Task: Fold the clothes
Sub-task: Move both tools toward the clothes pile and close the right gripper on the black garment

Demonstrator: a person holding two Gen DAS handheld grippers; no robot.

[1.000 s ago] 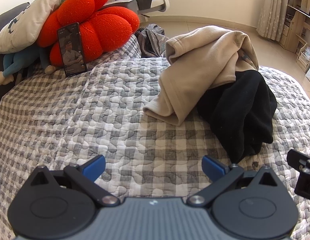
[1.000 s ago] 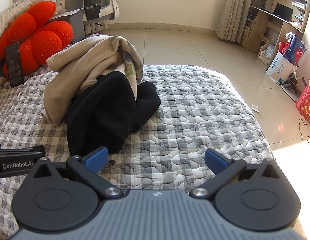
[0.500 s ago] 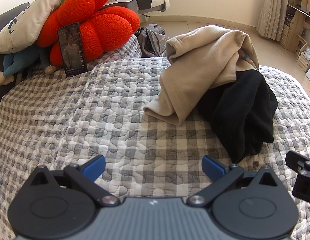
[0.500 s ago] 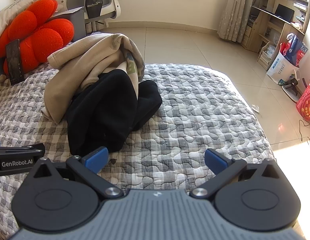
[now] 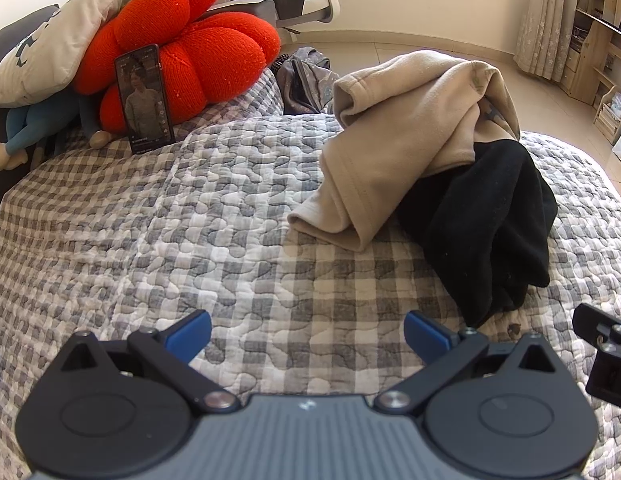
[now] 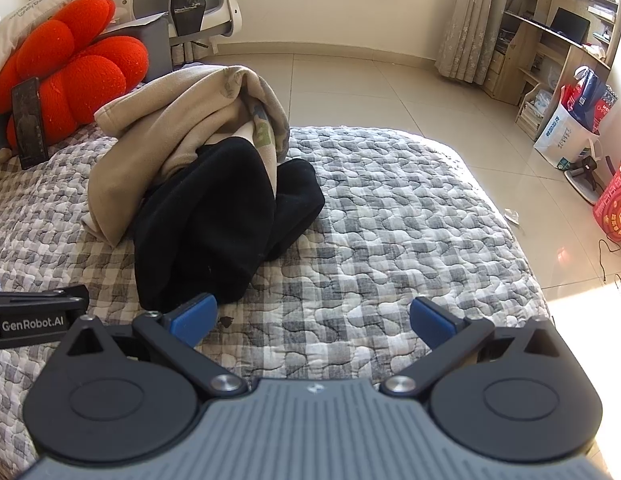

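Note:
A crumpled beige garment (image 5: pixel 402 140) (image 6: pixel 182 136) lies heaped on the checked quilt, draped over a black garment (image 5: pixel 482 224) (image 6: pixel 214 220) that spills toward me. My left gripper (image 5: pixel 308 334) is open over bare quilt, short of the pile and to its left. My right gripper (image 6: pixel 312 316) is open too, its left blue pad (image 6: pixel 192 314) close to the black garment's near hem; whether they touch I cannot tell. Nothing sits between either pair of fingers. The right gripper's edge (image 5: pixel 602 344) shows in the left wrist view.
The bed's grey checked quilt (image 5: pixel 190 220) (image 6: pixel 410 220) carries a red knitted flower cushion (image 5: pixel 190 36) (image 6: pixel 74 76), a phone (image 5: pixel 144 98) propped against it, a white pillow (image 5: pixel 58 36) and a blue soft toy (image 5: pixel 26 132). Tiled floor, an office chair (image 6: pixel 190 4), bags (image 6: pixel 578 120) and shelves lie beyond.
The right wrist view has crept slightly closer to the black garment. The left gripper and the clothes have barely moved.

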